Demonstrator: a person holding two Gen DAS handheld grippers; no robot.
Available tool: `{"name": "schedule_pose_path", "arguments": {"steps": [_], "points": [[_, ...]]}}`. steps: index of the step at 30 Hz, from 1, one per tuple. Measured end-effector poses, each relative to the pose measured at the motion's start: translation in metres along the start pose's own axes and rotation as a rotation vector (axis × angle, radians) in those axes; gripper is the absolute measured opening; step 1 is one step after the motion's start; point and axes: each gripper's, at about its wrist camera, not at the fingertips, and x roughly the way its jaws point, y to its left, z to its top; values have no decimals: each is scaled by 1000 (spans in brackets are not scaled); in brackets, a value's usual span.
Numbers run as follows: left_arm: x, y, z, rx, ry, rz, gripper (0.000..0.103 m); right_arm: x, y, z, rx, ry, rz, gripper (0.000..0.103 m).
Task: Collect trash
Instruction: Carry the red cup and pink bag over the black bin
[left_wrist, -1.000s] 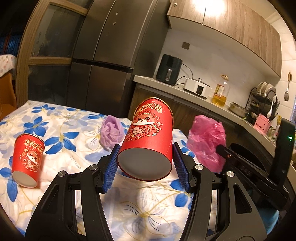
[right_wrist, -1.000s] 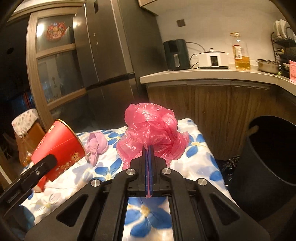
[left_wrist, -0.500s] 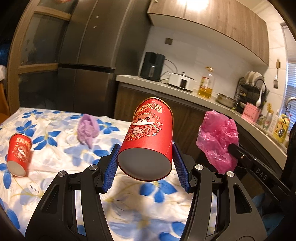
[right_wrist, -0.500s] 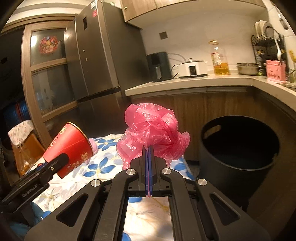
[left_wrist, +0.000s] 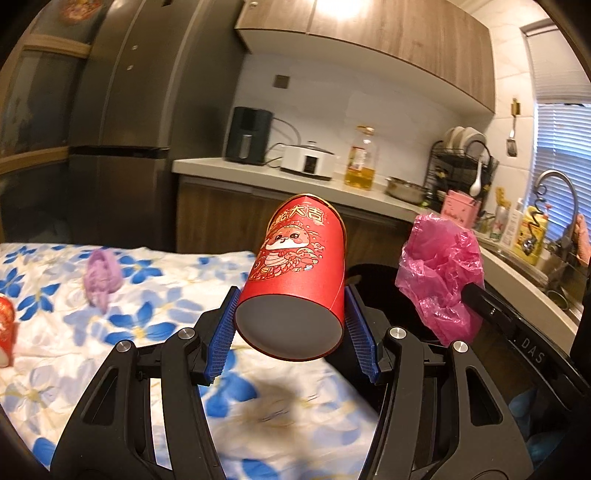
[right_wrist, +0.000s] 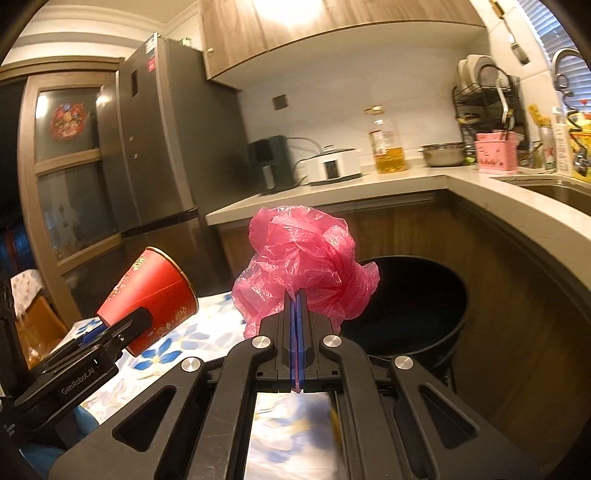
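Beside the black bin (right_wrist: 413, 306), a red paper cup (left_wrist: 295, 280) is clamped on its side by the left tool (left_wrist: 291, 332), bottom facing the camera. A crumpled pink plastic bag (right_wrist: 303, 266) is pinched by the right tool (right_wrist: 297, 314), pressed together, before the bin's rim. A purple wad (left_wrist: 101, 275) is left on the floral desk (left_wrist: 166, 325).

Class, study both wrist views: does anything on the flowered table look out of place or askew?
Yes. A crumpled purple wad lies loose on the flowered tablecloth, and a second red cup sits at the left edge, mostly cut off. Nothing looks spilled.
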Motion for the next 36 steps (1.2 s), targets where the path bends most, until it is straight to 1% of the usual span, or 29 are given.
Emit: {"name": "schedule_pose_path", "arguments": {"steps": [8,13,18,24,36], "points": [[31,-38,7,29,1,-78,55,-1,-43,13,47,-30,-102,1],[51,-60,10,46,-1,-112,55,5,-60,22,73,-46,-143,1],[74,-75,13,56,1,-137,55,18,-69,28,87,-44,-160,1],[94,-86,12,63,18,-156,55,32,-75,27,73,-38,-162,1],[131,-102,4,91,60,-162,55,55,-84,23,67,-7,-165,2]]}}
